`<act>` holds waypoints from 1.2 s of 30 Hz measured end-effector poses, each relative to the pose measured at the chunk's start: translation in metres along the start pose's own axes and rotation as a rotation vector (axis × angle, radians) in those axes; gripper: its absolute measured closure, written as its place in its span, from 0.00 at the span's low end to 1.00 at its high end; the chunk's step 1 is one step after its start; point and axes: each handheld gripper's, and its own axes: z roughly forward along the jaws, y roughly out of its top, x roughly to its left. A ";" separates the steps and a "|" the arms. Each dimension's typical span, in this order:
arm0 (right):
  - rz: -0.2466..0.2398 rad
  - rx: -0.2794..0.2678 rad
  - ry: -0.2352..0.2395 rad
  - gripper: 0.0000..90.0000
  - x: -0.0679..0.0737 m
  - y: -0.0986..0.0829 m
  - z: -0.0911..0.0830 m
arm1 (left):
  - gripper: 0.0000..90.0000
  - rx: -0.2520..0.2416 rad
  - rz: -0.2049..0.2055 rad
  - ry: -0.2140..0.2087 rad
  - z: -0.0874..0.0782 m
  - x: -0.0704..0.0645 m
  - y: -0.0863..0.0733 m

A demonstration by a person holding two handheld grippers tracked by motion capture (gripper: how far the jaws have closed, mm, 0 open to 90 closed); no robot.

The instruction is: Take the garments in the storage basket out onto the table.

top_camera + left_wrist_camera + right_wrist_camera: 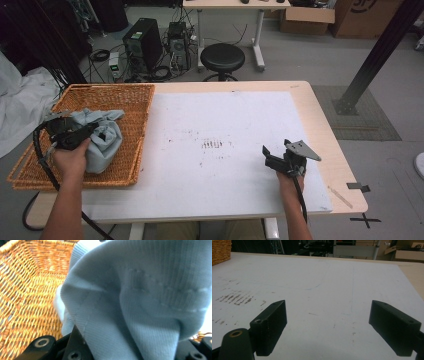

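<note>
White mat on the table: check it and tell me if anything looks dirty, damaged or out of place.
The white mat has dark scuff marks near its middle, a smudged patch with lighter specks around it. In the right gripper view faint curved pen-like lines also cross it. Otherwise it lies flat, with no tear or spill visible.

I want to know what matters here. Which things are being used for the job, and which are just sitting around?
Used for the job:
- light blue cloth, bunched in the basket
- wicker basket
- left gripper, at the cloth

Just lying about:
- right gripper, jaws wide apart with nothing between them, over the white mat
- black stool
- computer towers on the floor
- cardboard boxes
</note>
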 end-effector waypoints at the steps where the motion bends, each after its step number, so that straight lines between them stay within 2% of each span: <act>1: 0.001 0.000 0.000 0.16 0.000 0.000 0.000 | 0.75 -0.009 -0.003 -0.007 -0.002 0.001 0.000; 8: 0.002 0.002 0.000 0.16 0.000 0.000 0.000 | 0.75 -0.062 -0.003 -0.036 -0.013 0.002 0.008; 18: 0.003 0.001 0.003 0.16 -0.001 0.000 0.000 | 0.75 -0.133 0.035 -0.080 -0.031 -0.003 0.029; 36: 0.019 -0.017 0.008 0.16 -0.002 -0.001 -0.002 | 0.75 -0.229 0.101 -0.218 -0.062 -0.032 0.056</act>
